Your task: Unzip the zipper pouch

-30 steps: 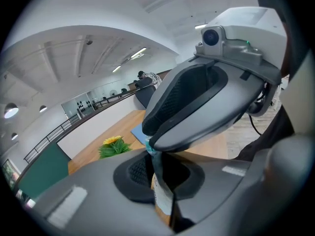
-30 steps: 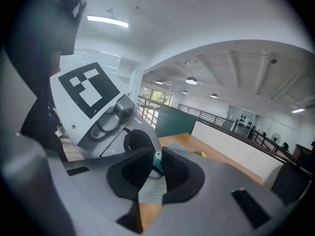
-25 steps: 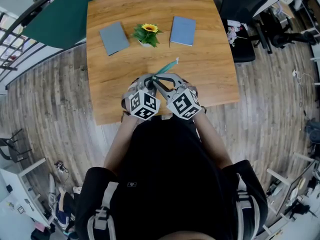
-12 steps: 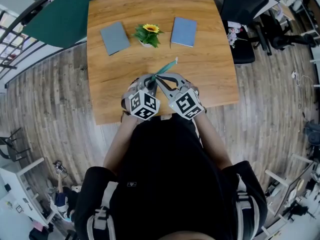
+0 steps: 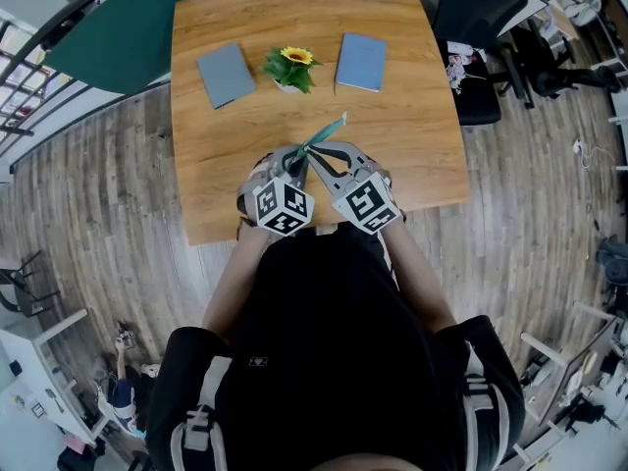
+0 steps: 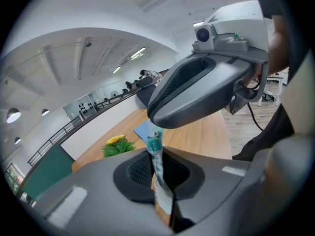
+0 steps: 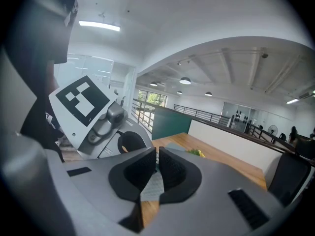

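Note:
A slim teal zipper pouch (image 5: 327, 130) is held up over the table's near edge, its free end pointing away toward the far right. My left gripper (image 5: 293, 159) is shut on its lower end; in the left gripper view the pouch (image 6: 157, 157) stands edge-on between the pads (image 6: 138, 170). My right gripper (image 5: 313, 154) meets it from the right, close against the left one. In the right gripper view a pale strip of the pouch (image 7: 152, 187) sits pinched in the narrow slit between the pads (image 7: 173, 168), whose jaws are opening slightly.
On the wooden table (image 5: 412, 145) lie two blue-grey notebooks (image 5: 224, 74) (image 5: 360, 61) with a small potted sunflower (image 5: 288, 68) between them. A black chair (image 5: 479, 27) stands at the right, a green panel (image 5: 118, 37) at the left.
Both grippers and the pouch have stayed almost where they were; the pouch's free end has lifted very slightly.

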A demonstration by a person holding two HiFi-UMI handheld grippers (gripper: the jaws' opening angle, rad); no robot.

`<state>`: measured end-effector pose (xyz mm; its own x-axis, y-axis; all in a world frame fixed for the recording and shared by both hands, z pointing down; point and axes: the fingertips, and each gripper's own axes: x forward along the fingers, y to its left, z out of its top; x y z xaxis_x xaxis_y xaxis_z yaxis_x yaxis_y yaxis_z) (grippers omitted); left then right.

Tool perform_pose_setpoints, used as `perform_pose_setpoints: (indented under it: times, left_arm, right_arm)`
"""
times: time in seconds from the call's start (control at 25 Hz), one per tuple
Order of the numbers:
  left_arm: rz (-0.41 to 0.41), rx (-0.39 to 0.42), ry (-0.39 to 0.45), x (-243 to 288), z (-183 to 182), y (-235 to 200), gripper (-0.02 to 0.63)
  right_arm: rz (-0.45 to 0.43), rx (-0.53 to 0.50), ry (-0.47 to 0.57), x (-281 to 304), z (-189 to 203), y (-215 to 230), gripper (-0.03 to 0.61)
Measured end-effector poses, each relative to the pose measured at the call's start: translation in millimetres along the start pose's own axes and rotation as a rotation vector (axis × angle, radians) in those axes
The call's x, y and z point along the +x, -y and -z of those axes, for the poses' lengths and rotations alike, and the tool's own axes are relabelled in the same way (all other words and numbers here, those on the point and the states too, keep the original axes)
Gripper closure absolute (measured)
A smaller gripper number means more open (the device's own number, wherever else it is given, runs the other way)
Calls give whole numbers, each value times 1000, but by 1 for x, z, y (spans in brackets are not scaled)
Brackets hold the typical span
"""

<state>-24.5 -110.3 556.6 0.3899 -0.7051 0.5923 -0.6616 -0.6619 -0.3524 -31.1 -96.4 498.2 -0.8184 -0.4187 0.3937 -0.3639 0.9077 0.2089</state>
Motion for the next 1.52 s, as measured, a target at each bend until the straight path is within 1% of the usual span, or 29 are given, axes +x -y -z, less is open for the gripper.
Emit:
perform_pose_setpoints:
  times: [0.16, 0.52, 0.76, 1.08, 1.28, 1.52]
  left_arm:
    - [-13, 13, -8, 0, 1, -1, 609]
    - [-65, 99, -35, 2, 2, -3, 609]
    - [-74, 135, -30, 1, -2, -1, 609]
    - [-77, 147, -33, 2, 0, -2, 609]
    - [-84, 158, -33, 2, 0, -1, 609]
    - [-72, 122, -12, 0, 1, -2, 609]
  right_arm:
    - [-10, 33, 16, 0, 0, 0, 555]
    - [-40, 126, -4, 3, 7, -1, 558]
    - [-44, 140, -21, 5, 11, -1, 561]
    - [-48, 161, -16, 7, 11, 0, 563]
    - [-63, 225, -6, 6, 11, 1, 571]
    - [-68, 274, 7, 7, 10, 1, 572]
